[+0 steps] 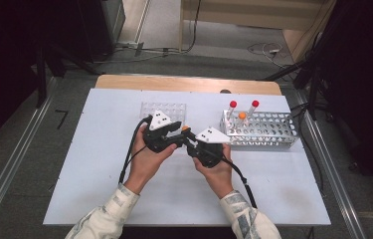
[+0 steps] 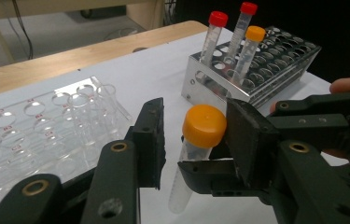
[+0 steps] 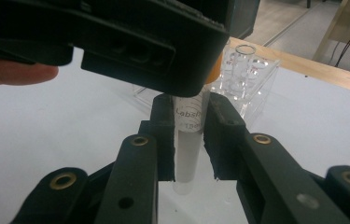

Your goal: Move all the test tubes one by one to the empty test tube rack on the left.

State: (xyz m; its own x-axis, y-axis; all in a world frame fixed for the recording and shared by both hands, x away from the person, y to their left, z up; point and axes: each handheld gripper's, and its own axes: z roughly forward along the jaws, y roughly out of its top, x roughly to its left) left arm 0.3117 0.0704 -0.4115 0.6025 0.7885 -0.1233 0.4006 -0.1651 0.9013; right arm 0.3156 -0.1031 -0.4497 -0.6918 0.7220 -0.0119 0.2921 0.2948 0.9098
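A clear tube with an orange cap (image 1: 186, 128) is held upright above the white table between my two grippers. My right gripper (image 1: 190, 142) is shut on the tube's body (image 3: 189, 154), with both pads pressed against its sides. My left gripper (image 2: 194, 122) comes in from the other side at cap height. The orange cap (image 2: 204, 125) stands between its jaws, against one pad (image 2: 247, 135), with a gap to the other pad (image 2: 150, 135). The left gripper's black body (image 3: 116, 42) crosses the top of the right gripper view.
A metal tube rack (image 1: 268, 135) at the right holds two red-capped tubes (image 2: 217, 21) and one orange-capped tube (image 2: 255, 35). A clear plastic rack (image 1: 164, 108) stands behind the left hand. The white board (image 1: 99, 164) covers most of the wooden table.
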